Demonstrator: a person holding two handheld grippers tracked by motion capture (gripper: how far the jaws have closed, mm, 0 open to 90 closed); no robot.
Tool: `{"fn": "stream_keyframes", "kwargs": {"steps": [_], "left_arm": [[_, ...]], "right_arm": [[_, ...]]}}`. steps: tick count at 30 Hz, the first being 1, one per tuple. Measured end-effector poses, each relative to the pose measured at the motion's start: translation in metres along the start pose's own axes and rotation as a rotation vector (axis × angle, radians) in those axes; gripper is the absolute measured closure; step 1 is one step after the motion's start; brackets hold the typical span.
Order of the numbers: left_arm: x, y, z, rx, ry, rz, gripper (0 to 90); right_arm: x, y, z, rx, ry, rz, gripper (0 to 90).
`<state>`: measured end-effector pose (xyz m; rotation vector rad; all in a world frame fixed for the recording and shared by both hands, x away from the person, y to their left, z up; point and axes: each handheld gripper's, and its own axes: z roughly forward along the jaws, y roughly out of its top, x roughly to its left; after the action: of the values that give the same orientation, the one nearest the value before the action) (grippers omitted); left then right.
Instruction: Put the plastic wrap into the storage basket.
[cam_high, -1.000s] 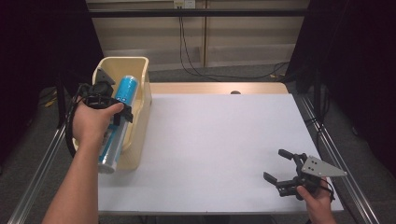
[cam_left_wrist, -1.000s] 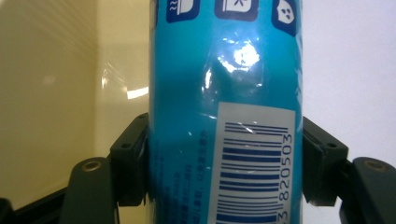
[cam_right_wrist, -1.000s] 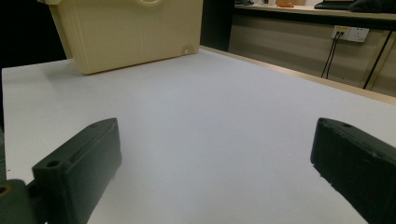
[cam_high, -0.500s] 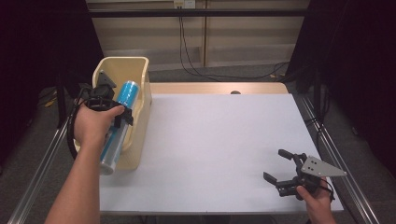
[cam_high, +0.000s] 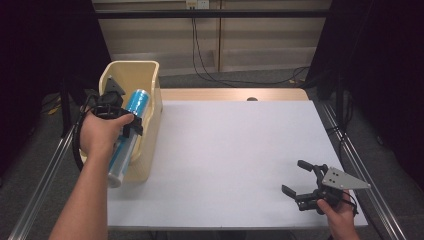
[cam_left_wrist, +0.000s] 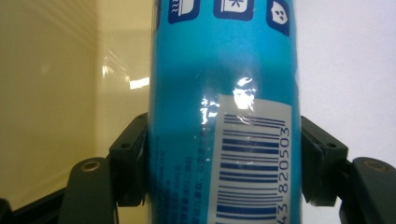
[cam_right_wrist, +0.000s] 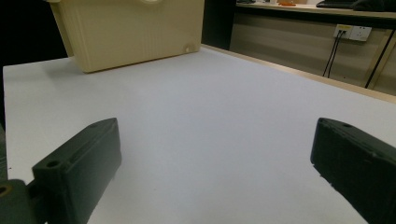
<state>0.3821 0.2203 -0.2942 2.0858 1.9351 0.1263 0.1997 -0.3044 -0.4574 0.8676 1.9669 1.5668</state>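
My left gripper (cam_high: 131, 126) is shut on a tall blue can (cam_high: 128, 132) with a white cap at its near end, held tilted over the cream bin (cam_high: 142, 75) at the table's left edge. In the left gripper view the blue can (cam_left_wrist: 224, 93) with its barcode label sits clamped between both black jaws, bin wall to its left. My right gripper (cam_high: 298, 179) rests low over the white table (cam_high: 235, 150) near the front right corner, jaws wide apart with nothing between them. The right gripper view looks across bare table to the cream bin (cam_right_wrist: 130, 32).
A wooden strip (cam_high: 230, 94) runs along the table's far edge. Metal rails (cam_high: 360, 170) flank both sides. Cables (cam_high: 210, 65) hang down the back wall, and a wall socket (cam_right_wrist: 348, 31) sits at the far right of the right gripper view.
The left hand has drifted slightly with the can, staying over the bin. The right gripper has stayed in place.
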Motion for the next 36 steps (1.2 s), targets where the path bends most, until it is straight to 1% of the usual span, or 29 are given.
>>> {"fn": "stream_keyframes", "kwargs": {"steps": [12, 13, 16, 17, 21, 22, 23, 24, 25, 26, 27, 28, 29, 30, 31, 32, 33, 34, 35, 36], "left_arm": [[-0.001, 0.001, 0.000, 0.007, 0.011, -0.003, 31.9], [-0.001, 0.001, 0.001, 0.000, 0.017, 0.002, 31.9], [-0.002, 0.001, 0.001, 0.010, 0.015, 0.006, 31.8], [-0.003, 0.001, 0.001, 0.007, 0.028, 0.011, 31.8], [-0.005, 0.002, 0.000, 0.009, 0.034, 0.014, 31.6], [-0.005, 0.003, -0.004, -0.002, 0.027, 0.014, 30.4], [-0.006, 0.004, -0.008, -0.024, 0.017, 0.013, 30.7], [-0.007, 0.006, -0.014, -0.037, 0.000, 0.016, 31.5], [-0.007, 0.006, -0.014, -0.037, 0.000, 0.016, 32.0], [-0.011, 0.009, -0.026, -0.049, -0.024, 0.018, 30.8], [-0.014, 0.010, -0.029, -0.031, -0.036, 0.034, 30.5], [-0.017, 0.010, -0.030, -0.018, -0.053, 0.037, 29.0], [-0.017, 0.010, -0.030, -0.018, -0.053, 0.037, 28.2], [-0.020, 0.010, -0.030, -0.017, -0.063, 0.042, 28.2], [-0.026, 0.010, -0.028, -0.027, -0.070, 0.056, 27.0], [-0.028, 0.010, -0.026, -0.024, -0.076, 0.067, 27.2], [-0.028, 0.010, -0.026, -0.024, -0.076, 0.067, 27.1], [-0.033, 0.010, -0.022, -0.025, -0.089, 0.073, 26.9], [-0.033, 0.010, -0.022, -0.025, -0.089, 0.073, 26.8], [-0.037, 0.011, -0.021, -0.030, -0.098, 0.085, 26.8]], "right_arm": [[0.000, 0.000, 0.001, -0.001, 0.002, -0.003, 1.3], [0.000, 0.000, 0.001, 0.003, 0.002, -0.006, 1.3], [0.000, 0.000, 0.001, 0.000, 0.002, -0.003, 1.3], [0.000, 0.000, 0.001, -0.001, 0.002, -0.002, 1.3], [0.000, 0.000, 0.002, 0.001, 0.003, -0.002, 1.3], [0.001, 0.000, 0.001, 0.003, 0.001, -0.004, 1.3], [0.001, 0.000, 0.001, 0.004, 0.002, -0.005, 1.3], [0.001, 0.000, 0.001, 0.004, 0.001, -0.005, 1.3], [0.001, 0.000, 0.001, 0.004, 0.001, -0.005, 1.3], [0.000, 0.000, 0.002, 0.002, 0.005, -0.003, 1.3], [0.001, 0.000, 0.002, 0.004, 0.003, -0.002, 1.4], [0.001, 0.000, 0.002, 0.005, 0.003, -0.004, 1.3], [0.001, 0.000, 0.002, 0.005, 0.003, -0.004, 1.3], [0.001, 0.000, 0.002, 0.006, 0.005, -0.005, 1.3], [0.001, 0.000, 0.002, 0.007, 0.005, -0.006, 1.3], [0.002, 0.000, 0.002, 0.007, 0.006, -0.007, 1.3], [0.002, 0.000, 0.002, 0.007, 0.006, -0.007, 1.3], [0.002, 0.000, 0.002, 0.008, 0.008, -0.006, 1.3], [0.002, 0.000, 0.002, 0.008, 0.008, -0.006, 1.3], [0.002, 0.000, 0.001, 0.008, 0.009, -0.007, 1.3]]}}
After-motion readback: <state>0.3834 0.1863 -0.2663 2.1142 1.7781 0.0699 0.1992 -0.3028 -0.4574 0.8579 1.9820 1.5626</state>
